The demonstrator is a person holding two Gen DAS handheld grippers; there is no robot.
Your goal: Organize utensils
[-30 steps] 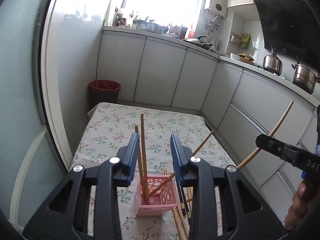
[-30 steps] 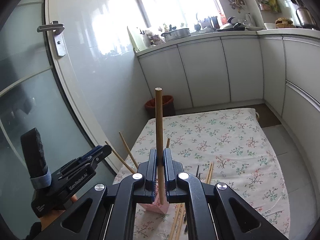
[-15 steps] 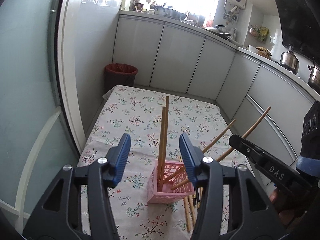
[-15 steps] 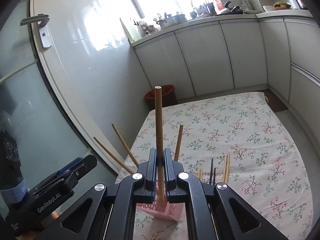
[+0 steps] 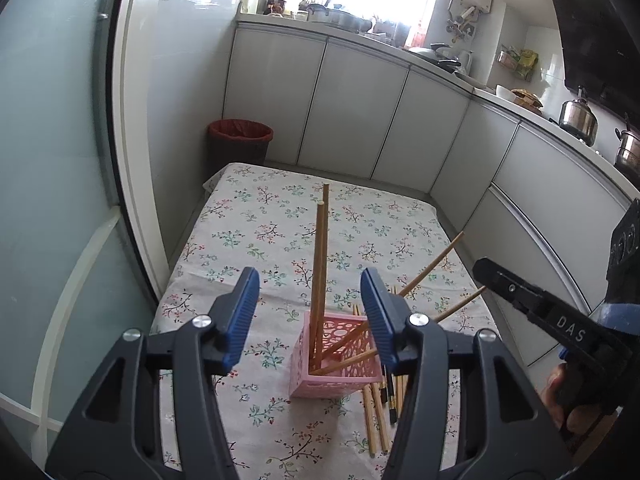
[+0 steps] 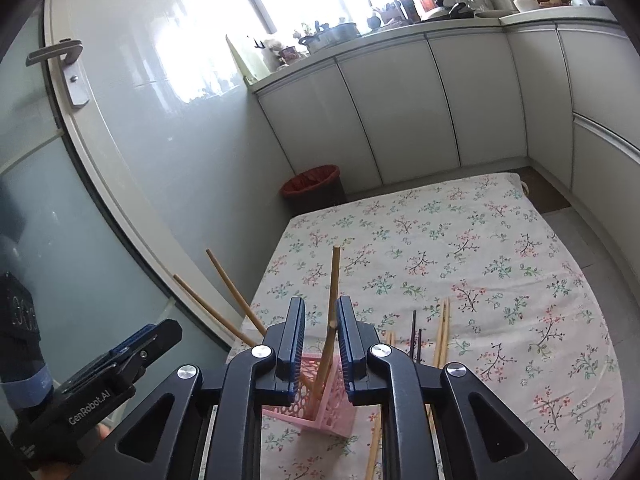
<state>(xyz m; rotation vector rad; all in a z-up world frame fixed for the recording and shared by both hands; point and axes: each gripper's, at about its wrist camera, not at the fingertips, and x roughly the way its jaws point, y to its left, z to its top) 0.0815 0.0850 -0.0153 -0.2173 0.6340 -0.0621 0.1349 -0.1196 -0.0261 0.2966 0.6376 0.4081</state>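
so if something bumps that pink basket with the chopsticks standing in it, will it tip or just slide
Probably tips. The pink basket looks like thin perforated plastic, likely light, and narrow at the base. The wooden chopsticks in it rise far above its rim and two lean out to one side, so the load seems top-heavy. The floral tablecloth may grip its base rather than let it slide.

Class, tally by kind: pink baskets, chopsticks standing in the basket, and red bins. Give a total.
Basket: 1
Chopsticks in it: 4
Bin: 1
Total: 6
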